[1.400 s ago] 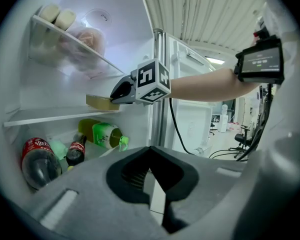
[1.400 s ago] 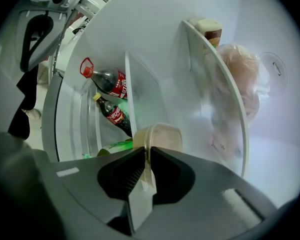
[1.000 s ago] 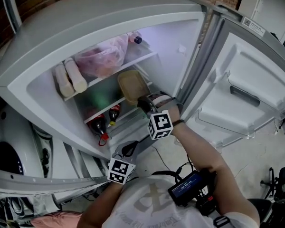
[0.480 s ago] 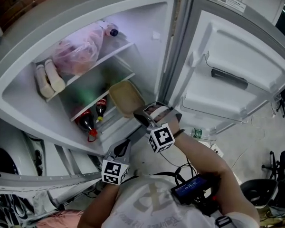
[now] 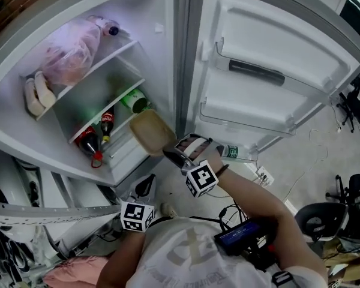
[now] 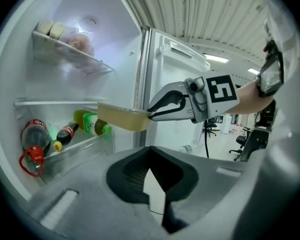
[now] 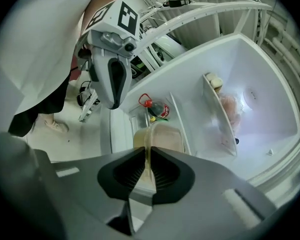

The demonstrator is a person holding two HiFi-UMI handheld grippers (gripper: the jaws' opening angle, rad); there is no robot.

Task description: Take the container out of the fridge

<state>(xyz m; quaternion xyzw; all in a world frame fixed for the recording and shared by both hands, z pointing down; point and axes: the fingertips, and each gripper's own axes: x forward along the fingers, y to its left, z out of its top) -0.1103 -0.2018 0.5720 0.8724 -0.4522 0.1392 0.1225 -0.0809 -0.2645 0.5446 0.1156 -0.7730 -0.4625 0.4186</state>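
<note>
Container [image 5: 149, 131] hangs in the air at the mouth of the fridge [image 5: 168, 53], off the shelves, just beside the cabinet's front edge; whether it is fully out is unclear. Right gripper [image 5: 170, 155] has its jaws clamped on the near rim. The open door [image 5: 270, 53] stands to the right, with free floor below. Left gripper [image 5: 146, 183] sits low and apart, jaws together with nothing between them. Container contents can't be made out. 2 cola bottles [image 5: 96, 137] and a green bottle [image 5: 135, 101] lie behind it, with a pink bag [image 5: 72, 56] above. A floor bottle [image 5: 231, 153] is partly hidden.
</note>
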